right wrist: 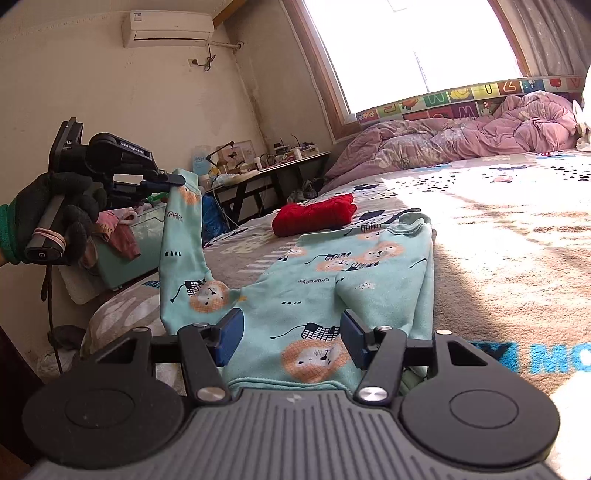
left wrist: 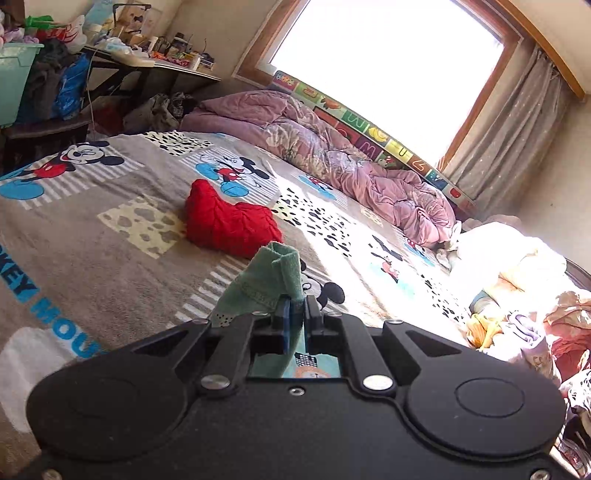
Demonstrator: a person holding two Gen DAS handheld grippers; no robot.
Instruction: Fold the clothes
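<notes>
Up front: left gripper [left wrist: 296, 308] has its jaws drawn narrow, pinching a fold of the mint-green garment [right wrist: 332, 280] at a hem. In the right wrist view the same left gripper [right wrist: 177, 181] is seen side-on, raised above the bed, a sleeve or leg of the garment hanging straight down from its tip. A dark-gloved hand [right wrist: 62, 218] wraps the handle; a rubber band circles the grip.

Right gripper [right wrist: 291, 338] stands wide, blue pads [right wrist: 232, 334] well apart, nothing between them. It sits low over the near end of the garment; contact with the cloth cannot be told.

Garment: pale green, printed with orange lions and small black marks. The main body lies flat on the bedspread [right wrist: 498, 266], running from the near edge toward the middle of the bed, with only the lifted piece off the surface.

Beyond the far end of the garment, a red knit piece [right wrist: 314, 218] lies bunched, apart from it.

Bedspread: grey with cartoon mouse print and blue lettering, strong sun patch across it. A pink quilt [right wrist: 461, 136] is heaped along the far edge under the window [right wrist: 406, 44]. A cluttered desk [right wrist: 288, 162] stands by the far corner and a teal bin [right wrist: 144, 243] of clothes beside the bed. An air conditioner [right wrist: 168, 27] is mounted high on the wall. More loose clothes [left wrist: 535, 332] are piled at the bed's side in the left wrist view.
</notes>
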